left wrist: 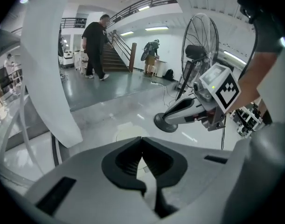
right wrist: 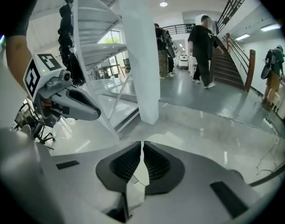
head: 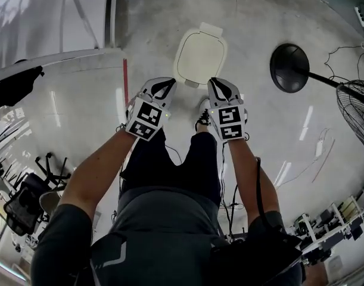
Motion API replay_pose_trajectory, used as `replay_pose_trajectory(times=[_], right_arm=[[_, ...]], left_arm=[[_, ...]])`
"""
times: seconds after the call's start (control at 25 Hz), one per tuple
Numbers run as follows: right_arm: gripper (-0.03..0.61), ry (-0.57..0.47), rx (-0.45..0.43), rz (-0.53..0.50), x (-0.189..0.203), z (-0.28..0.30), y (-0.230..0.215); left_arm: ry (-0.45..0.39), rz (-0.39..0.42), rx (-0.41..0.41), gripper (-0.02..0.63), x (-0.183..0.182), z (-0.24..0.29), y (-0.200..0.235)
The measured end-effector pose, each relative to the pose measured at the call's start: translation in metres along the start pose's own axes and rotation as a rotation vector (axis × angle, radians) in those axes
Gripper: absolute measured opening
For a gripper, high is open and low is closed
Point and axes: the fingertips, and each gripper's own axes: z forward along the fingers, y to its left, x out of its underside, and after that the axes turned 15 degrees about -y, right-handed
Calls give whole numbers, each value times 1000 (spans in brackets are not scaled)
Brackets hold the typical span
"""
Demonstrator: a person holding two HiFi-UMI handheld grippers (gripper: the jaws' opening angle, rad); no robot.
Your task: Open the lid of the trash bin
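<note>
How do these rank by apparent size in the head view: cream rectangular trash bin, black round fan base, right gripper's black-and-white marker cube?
1. cream rectangular trash bin
2. black round fan base
3. marker cube on the right gripper, smallest though nearest

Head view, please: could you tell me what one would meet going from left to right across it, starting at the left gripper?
In order: left gripper → trash bin → right gripper → black round fan base → wire fan cage.
</note>
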Motion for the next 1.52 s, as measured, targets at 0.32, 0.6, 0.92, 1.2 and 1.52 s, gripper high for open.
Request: replay_pose_trajectory(times=[0.32, 0.6, 0.92, 1.2, 1.52], right_arm=[[29, 96, -20, 28, 82, 33, 12], [29, 167, -36, 59, 147, 67, 27], [29, 225, -72, 51, 204, 96, 42], [28, 274, -64, 45, 222, 107, 40], [26, 370, -74, -6, 227, 109, 45]], left_arm=[[87, -52, -20, 9, 74, 29, 1], [141, -94, -6, 9, 137, 65, -10], [158, -135, 11, 9, 172, 87, -9], [148, -146, 14, 9, 174, 91, -7], [163, -66, 50, 9, 181, 90, 0]])
